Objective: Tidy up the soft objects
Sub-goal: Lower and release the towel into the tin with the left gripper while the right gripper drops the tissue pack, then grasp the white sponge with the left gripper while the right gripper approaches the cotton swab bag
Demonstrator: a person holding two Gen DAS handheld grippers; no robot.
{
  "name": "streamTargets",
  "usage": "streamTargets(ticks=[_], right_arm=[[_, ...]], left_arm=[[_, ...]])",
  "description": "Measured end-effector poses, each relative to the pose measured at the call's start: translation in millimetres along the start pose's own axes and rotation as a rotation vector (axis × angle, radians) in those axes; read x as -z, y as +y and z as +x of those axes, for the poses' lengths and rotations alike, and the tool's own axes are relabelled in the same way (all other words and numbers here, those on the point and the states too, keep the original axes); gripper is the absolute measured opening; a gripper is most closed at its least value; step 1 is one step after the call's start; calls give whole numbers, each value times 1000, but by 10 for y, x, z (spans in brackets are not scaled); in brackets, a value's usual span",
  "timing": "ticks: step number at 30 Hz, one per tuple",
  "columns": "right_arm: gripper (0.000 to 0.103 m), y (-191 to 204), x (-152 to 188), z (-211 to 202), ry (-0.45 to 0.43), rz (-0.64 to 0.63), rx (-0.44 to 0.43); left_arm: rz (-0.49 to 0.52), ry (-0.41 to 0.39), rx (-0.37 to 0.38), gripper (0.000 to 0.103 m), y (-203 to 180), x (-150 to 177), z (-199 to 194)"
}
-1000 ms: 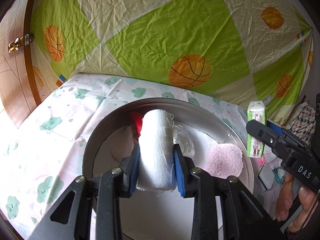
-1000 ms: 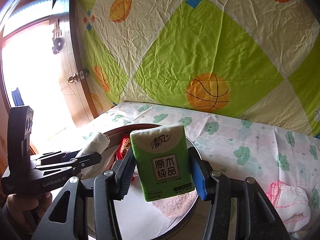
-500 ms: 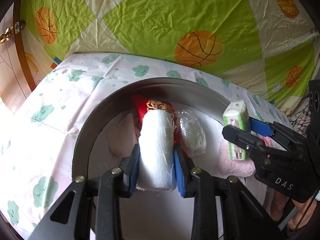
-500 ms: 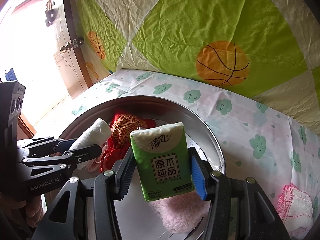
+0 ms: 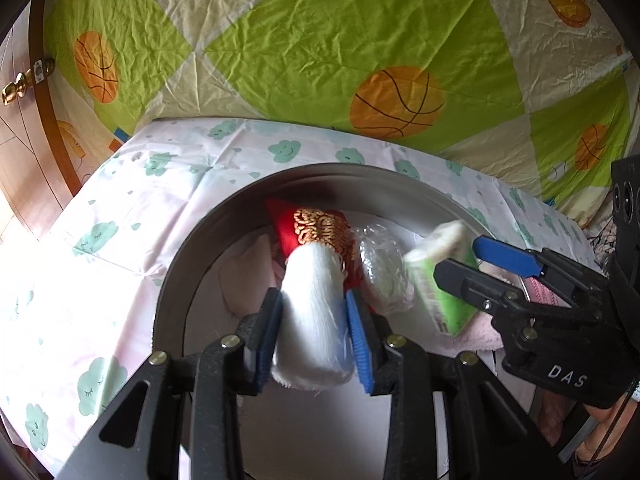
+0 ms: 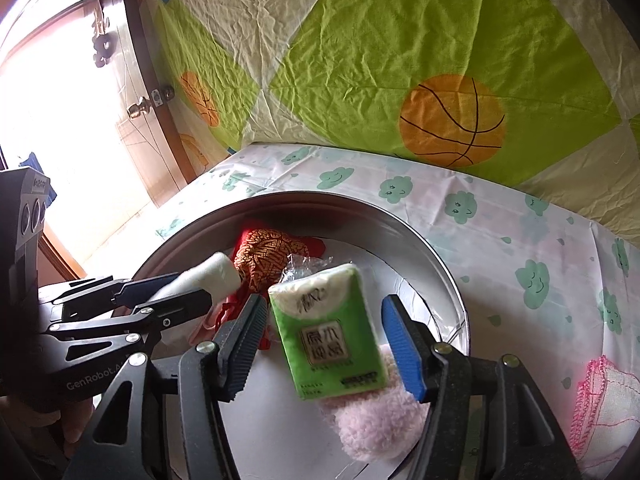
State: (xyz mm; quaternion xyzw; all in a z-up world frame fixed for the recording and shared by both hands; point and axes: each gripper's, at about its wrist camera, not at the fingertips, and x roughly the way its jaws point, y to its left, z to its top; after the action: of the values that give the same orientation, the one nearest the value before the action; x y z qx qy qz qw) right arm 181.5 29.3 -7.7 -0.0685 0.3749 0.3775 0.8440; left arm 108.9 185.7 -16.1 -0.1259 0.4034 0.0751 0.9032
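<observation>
Right gripper (image 6: 326,338): jaws just opened, parted; green tissue pack (image 6: 326,328) seen loose and blurred between them, clear of both pads, over the pink fluffy cloth (image 6: 376,420) inside the round metal basin (image 6: 432,256). Left gripper (image 5: 314,314): jaws just eased apart, rolled white cloth (image 5: 314,320) between the pads, contact unclear, near the red embroidered pouch (image 5: 316,228)

Cloud-print sheeted bed (image 6: 500,232) — round metal basin (image 6: 432,256) and pink-edged cloth (image 6: 604,396) on it.
</observation>
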Motion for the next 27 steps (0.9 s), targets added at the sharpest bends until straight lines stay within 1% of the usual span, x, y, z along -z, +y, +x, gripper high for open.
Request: streamTargets(ticks=[1, 2, 3, 4, 8, 10, 11, 15, 20, 22, 23, 24, 27], right_arm=[[65, -3, 2, -24, -11, 5, -4], [66, -3, 5, -47, -20, 11, -5], [67, -11, 11, -71, -29, 18, -4], [69, -21, 17, -96, -36, 26, -4], [69, -88, 99, -281, -67, 62, -7], [69, -135, 161, -419, -87, 75, -7], [69, -166, 196, -499, -99, 80, -7], [69, -318, 391, -882, -147, 77, 20], [70, -637, 732, -1377, -203, 90, 99], [71, -801, 872, -1556, -222, 100, 150], [71, -886, 942, -1637, -229, 106, 178], [73, -975, 1009, -1712, -231, 114, 203], [74, -1229, 1198, -1898, -224, 140, 265]], left_arm=[[4, -6, -4, 45, -7, -2, -18], [8, -15, -9, 51, -15, -2, -42], [11, -25, -15, 63, -22, -2, -68], [11, -35, -23, 71, -25, 1, -98], [-5, -97, -52, 75, -4, 29, -266], [-6, -122, -50, 83, -14, 62, -351], [-9, -133, -46, 84, -26, 84, -387], [-3, -182, -17, 86, -164, 217, -531], [58, -242, 5, 86, -516, 412, -688], [92, -263, 16, 90, -693, 481, -744], [110, -276, 21, 90, -784, 521, -771], [129, -285, 25, 91, -880, 556, -792], [201, -296, 62, 92, -1217, 673, -814]])
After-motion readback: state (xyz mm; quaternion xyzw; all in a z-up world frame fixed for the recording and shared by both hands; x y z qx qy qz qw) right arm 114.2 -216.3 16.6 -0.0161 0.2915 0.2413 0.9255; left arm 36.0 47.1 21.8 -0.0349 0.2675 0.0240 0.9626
